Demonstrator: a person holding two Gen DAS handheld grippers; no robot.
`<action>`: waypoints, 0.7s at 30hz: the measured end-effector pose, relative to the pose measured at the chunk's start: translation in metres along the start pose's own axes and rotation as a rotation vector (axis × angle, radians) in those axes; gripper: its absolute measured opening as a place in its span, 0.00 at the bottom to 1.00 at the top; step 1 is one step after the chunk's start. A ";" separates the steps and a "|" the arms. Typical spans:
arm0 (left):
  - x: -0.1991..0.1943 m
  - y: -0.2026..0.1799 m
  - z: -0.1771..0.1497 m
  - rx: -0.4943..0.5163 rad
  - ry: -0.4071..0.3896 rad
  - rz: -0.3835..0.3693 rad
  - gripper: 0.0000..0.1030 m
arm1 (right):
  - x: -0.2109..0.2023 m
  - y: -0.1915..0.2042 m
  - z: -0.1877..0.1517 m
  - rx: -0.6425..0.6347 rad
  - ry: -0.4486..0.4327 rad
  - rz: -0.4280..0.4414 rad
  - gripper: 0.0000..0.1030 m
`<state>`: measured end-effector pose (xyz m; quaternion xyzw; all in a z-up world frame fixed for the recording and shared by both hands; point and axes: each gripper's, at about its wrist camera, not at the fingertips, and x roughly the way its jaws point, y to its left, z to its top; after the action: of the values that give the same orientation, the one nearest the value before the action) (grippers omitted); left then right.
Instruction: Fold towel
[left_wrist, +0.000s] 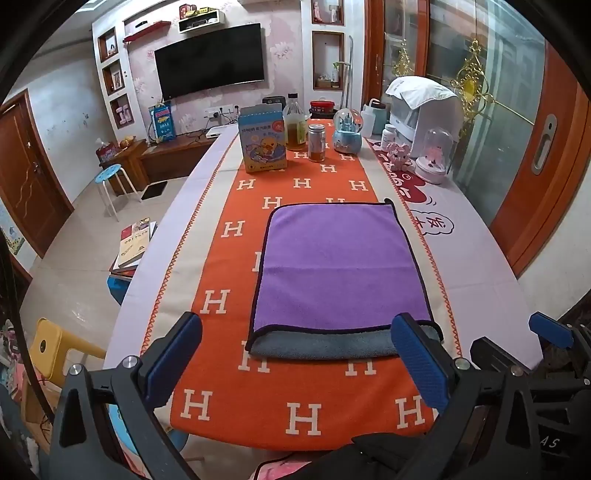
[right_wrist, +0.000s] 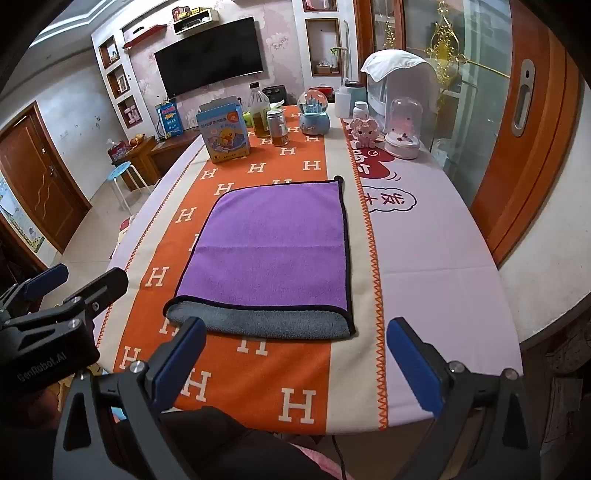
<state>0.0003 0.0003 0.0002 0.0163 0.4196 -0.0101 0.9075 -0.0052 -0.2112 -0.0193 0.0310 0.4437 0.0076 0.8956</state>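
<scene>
A purple towel (left_wrist: 340, 266) with black trim lies folded flat on the orange table runner (left_wrist: 236, 391); its grey underside shows as a strip along the near edge. It also shows in the right wrist view (right_wrist: 273, 247). My left gripper (left_wrist: 299, 354) is open and empty, just in front of the towel's near edge. My right gripper (right_wrist: 295, 358) is open and empty, near the towel's near right corner. The right gripper's fingers (left_wrist: 550, 328) show at the right of the left wrist view; the left gripper's fingers (right_wrist: 48, 280) show at the left of the right wrist view.
At the far end of the table stand a blue duck box (left_wrist: 262, 140), a bottle (left_wrist: 295, 125), a small jar (left_wrist: 317, 142), a snow globe (left_wrist: 347, 131), a pink toy (left_wrist: 399, 155) and a glass dome (left_wrist: 436, 155). A white appliance (left_wrist: 424, 110) stands at far right. Stools stand left of the table.
</scene>
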 end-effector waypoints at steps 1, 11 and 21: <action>0.000 0.000 0.000 -0.001 0.003 -0.004 0.99 | 0.000 0.000 0.000 0.000 0.000 0.000 0.96; -0.001 0.000 0.000 -0.001 -0.008 0.003 0.99 | 0.001 0.000 0.001 -0.001 0.000 -0.003 0.96; -0.001 0.000 0.000 -0.001 -0.009 0.002 0.99 | 0.003 0.002 0.002 -0.002 0.002 -0.005 0.96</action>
<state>-0.0002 0.0003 0.0008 0.0165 0.4156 -0.0090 0.9093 -0.0019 -0.2095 -0.0200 0.0288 0.4445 0.0061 0.8953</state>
